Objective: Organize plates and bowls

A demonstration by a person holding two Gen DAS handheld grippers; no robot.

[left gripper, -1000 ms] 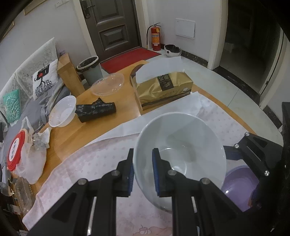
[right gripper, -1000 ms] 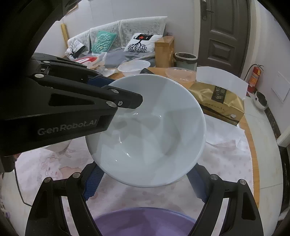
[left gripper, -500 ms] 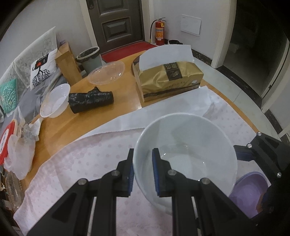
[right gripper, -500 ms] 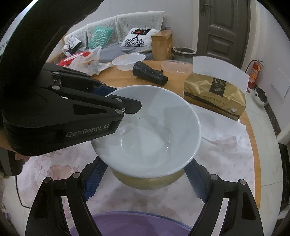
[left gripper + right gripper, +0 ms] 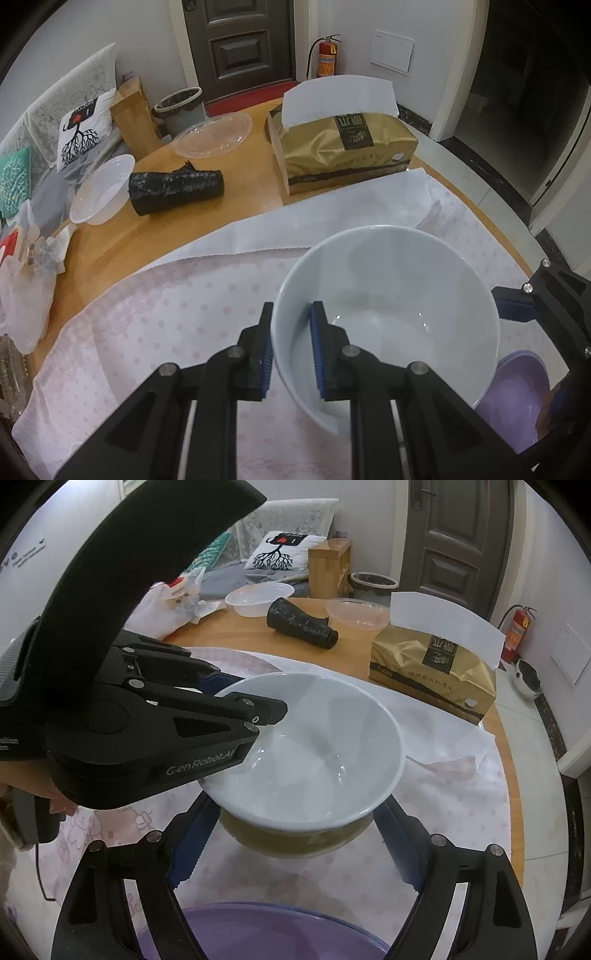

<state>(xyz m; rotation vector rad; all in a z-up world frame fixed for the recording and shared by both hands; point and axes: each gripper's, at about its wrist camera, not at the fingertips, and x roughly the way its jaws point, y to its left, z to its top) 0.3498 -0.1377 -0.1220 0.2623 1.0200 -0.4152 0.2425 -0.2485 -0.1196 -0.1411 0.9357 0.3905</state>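
My left gripper (image 5: 291,343) is shut on the near rim of a white ceramic bowl (image 5: 391,295), one finger inside and one outside. In the right wrist view the white bowl (image 5: 317,753) sits level in or just above an olive-brown bowl (image 5: 295,840) on the pink dotted cloth; contact is unclear. My right gripper (image 5: 295,843) is open, its fingers spread on either side of the olive bowl. A purple bowl (image 5: 258,932) lies just below the right gripper and shows at the lower right of the left wrist view (image 5: 517,402).
On the wooden round table (image 5: 155,236) stand a gold tissue pack (image 5: 343,155), a black roll (image 5: 177,186), a clear plastic lid (image 5: 212,134) and a white plastic bowl (image 5: 101,188). Plastic bags (image 5: 26,280) lie at the left edge.
The white bowl, tilted and held high a second ago, has come down and levelled over the olive bowl. The right gripper stayed open around it.
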